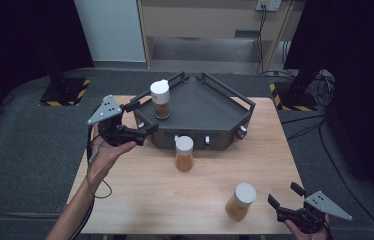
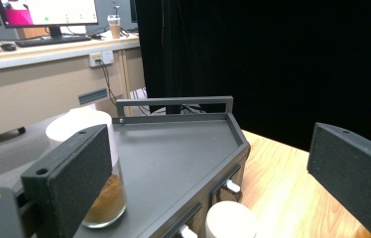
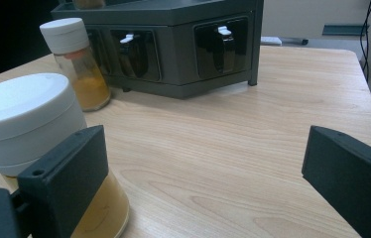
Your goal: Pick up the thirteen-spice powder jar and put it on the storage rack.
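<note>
Work in hand: spice jars going up onto the dark grey angular metal rack point(image 1: 210, 112) — one already there, two on the light wooden table point(image 1: 145, 195).
Right tool point(image 1: 281, 200): jaws spread wide, pinching nothing, low at the near right table edge.
Nearest jar: glass jar of orange-brown powder with a white screw lid point(image 1: 239, 201) — just left of the right tool, upright, long axis vertical; in the right gripper view point(image 3: 44, 148) it stands against the outer side of the left jaw, not between the jaws.
Key relation: jar is off to the tool's left, so the tool would have to shift left and close level across the body — my judgement.
Left tool point(image 1: 142, 116): jaws spread, holding nothing, at the rack's left corner.
Jar on rack: white-lidded glass jar of brown powder point(image 1: 160, 99) — just beyond the left tool, upright; in the left gripper view point(image 2: 101, 191) it sits behind the left jaw.
Middle jar: second white-capped jar of orange powder point(image 1: 184, 153) — ahead of the right tool, right of the left one, close to the rack front; touching or not, can't tell.
Nearer hand: right for the near jar, left for the rack jar.
Hidden: left jaw covers much of the near jar's body; rack's front drawer pulls small, hard to read; right hand cut by frame bottom.
</note>
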Demonstrator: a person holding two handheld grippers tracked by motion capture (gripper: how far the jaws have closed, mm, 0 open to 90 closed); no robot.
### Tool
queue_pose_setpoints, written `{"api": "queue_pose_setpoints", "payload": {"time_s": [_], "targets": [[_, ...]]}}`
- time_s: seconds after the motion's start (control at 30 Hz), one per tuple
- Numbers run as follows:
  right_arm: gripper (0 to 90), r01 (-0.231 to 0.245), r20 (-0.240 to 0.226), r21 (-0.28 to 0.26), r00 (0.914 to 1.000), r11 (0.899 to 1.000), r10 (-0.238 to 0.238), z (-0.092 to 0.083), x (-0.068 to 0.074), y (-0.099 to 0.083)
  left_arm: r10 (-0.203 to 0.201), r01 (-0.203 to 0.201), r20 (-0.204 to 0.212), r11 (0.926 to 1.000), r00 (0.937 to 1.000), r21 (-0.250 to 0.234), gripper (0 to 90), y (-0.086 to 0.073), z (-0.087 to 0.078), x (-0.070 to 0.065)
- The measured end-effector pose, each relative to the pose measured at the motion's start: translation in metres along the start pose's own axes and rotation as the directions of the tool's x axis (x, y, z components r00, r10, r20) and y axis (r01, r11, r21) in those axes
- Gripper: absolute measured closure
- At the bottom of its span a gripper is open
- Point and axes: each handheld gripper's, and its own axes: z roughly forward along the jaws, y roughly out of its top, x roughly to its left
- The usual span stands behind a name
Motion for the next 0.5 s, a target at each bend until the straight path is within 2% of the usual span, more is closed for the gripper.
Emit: {"api": "queue_pose_setpoints", "payload": {"time_s": [0.07,0.2,0.5], "targets": [[4.0,0.001,0.000,-0.001,1.0000,1.000,-0.001,0.000,0.000,0.000,-0.002,0.002,0.004,1.0000,1.0000,0.002,2.5,-0.003,-0.004,-0.001],[4.0,0.000,0.003,-0.002,1.0000,1.000,0.000,-0.001,0.000,0.000,0.021,-0.021,0.001,0.9995,0.9998,0.022,2.4,-0.010,-0.011,-0.005],[3.9,0.004,0.005,-0.001,1.0000,1.000,-0.004,-0.001,0.001,0.000,-0.004,0.004,0.001,0.9998,1.0000,0.017,2.3,-0.028,-0.028,-0.006]]}}
